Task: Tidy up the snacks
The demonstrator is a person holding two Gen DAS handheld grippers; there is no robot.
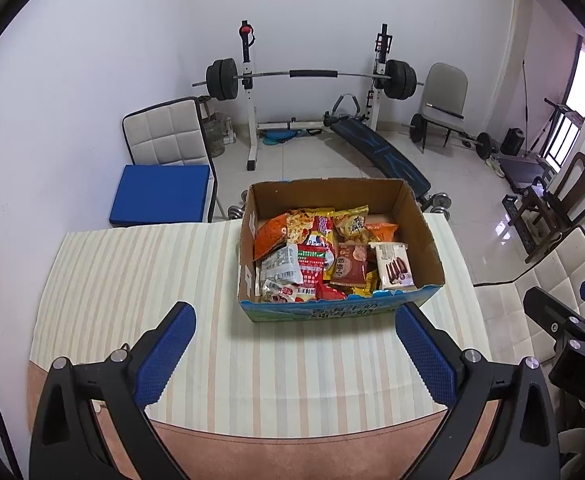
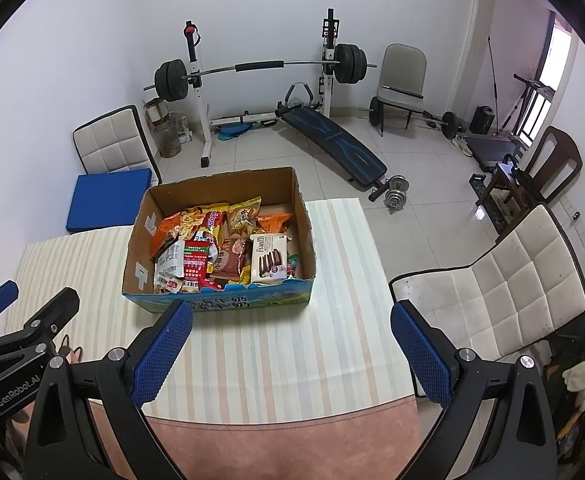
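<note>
Brown cardboard box (image 1: 420, 236) full of bright snack packets (image 1: 324, 256) sat on the striped surface (image 1: 132, 272). Both the left gripper (image 1: 295, 356) and right gripper (image 2: 291, 354) hovered near it, fingers (image 1: 168, 354) wide apart, holding nothing.

Two wrist views, side by side above the near edge

Both look forward and down over the striped surface (image 1: 132, 280), sharing the snack box (image 2: 216, 304) and the barbell rack (image 1: 312, 76) beyond.
</note>
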